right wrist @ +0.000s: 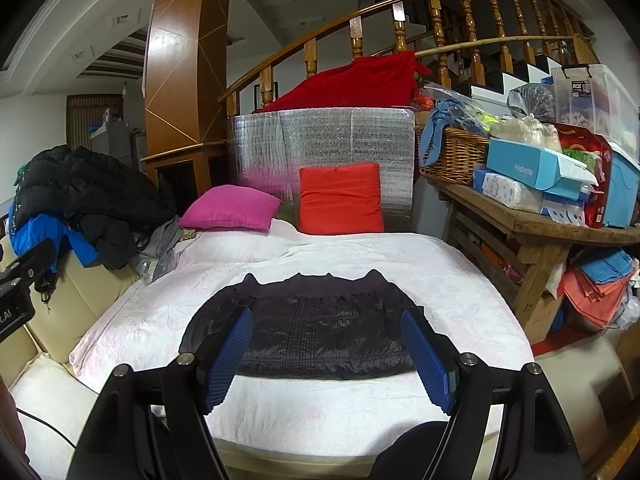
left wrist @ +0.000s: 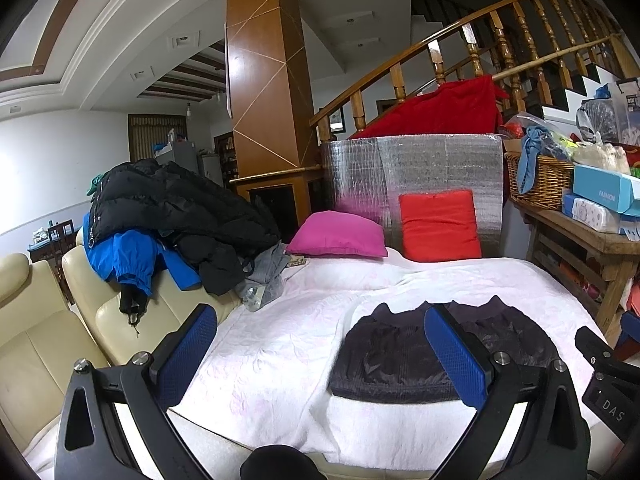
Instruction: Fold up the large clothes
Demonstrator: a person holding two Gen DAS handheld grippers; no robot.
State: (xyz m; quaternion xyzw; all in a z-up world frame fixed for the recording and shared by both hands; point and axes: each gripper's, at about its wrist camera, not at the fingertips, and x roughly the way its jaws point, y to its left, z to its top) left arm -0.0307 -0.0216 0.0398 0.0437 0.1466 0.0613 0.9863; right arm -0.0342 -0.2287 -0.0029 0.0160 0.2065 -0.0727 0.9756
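Note:
A dark quilted garment point(right wrist: 320, 328) lies folded flat into a compact rectangle on the white bedspread point(right wrist: 360, 252); it also shows in the left wrist view point(left wrist: 404, 352). My right gripper point(right wrist: 328, 360) is open and empty, held just above its near edge. My left gripper point(left wrist: 320, 356) is open and empty, to the left of the garment over the bedspread point(left wrist: 260, 352). A pile of unfolded clothes, a black puffer jacket point(left wrist: 172, 204) and a blue jacket point(left wrist: 124, 256), rests on the cream sofa point(left wrist: 40, 340).
A pink pillow point(left wrist: 338, 236) and a red pillow point(left wrist: 440, 226) lean at the bed's far end against a silver foil panel point(left wrist: 420, 164). A wooden table point(right wrist: 532, 228) with a basket and boxes stands at the right. A stair railing is behind.

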